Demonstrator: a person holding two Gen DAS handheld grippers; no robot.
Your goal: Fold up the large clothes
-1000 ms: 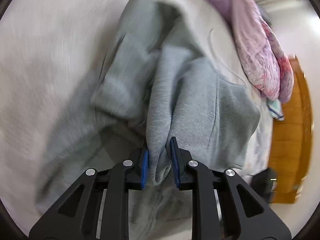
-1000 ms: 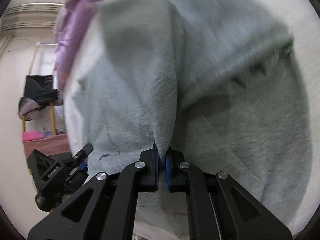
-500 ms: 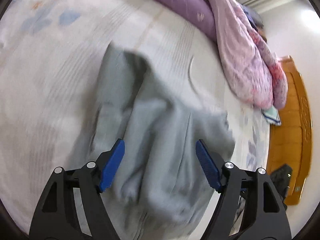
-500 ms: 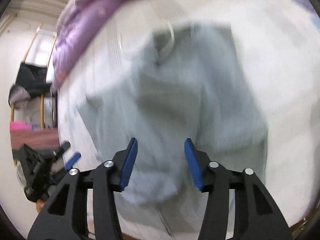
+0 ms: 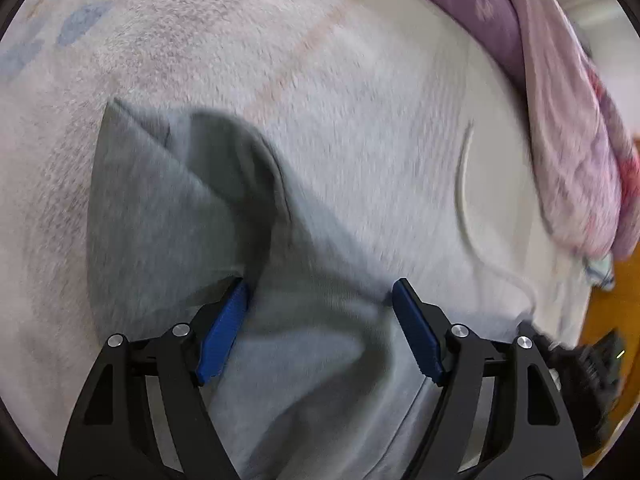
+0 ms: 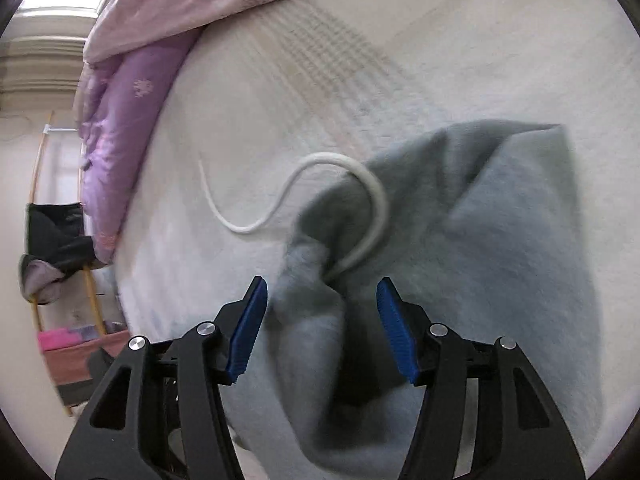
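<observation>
A grey hooded sweatshirt point(image 5: 168, 216) lies crumpled on the white bed sheet point(image 5: 280, 40). My left gripper point(image 5: 320, 328) is open and hovers low over the sweatshirt, with grey fabric between its blue pads but not pinched. In the right wrist view the same sweatshirt point(image 6: 500, 240) shows its hood opening and a white drawstring point(image 6: 280, 200) curling onto the sheet. My right gripper point(image 6: 320, 330) is open above a bunched grey fold.
A purple and pink quilt point(image 5: 560, 80) is heaped along the far side of the bed, also in the right wrist view point(image 6: 132, 92). A wooden bed frame point(image 5: 608, 300) is at the right. A rack with dark clothes point(image 6: 52, 248) stands beyond the bed.
Both grippers were shut on the lifted sweatshirt a second ago. They opened and let it drop onto the bed, then moved down close over it.
</observation>
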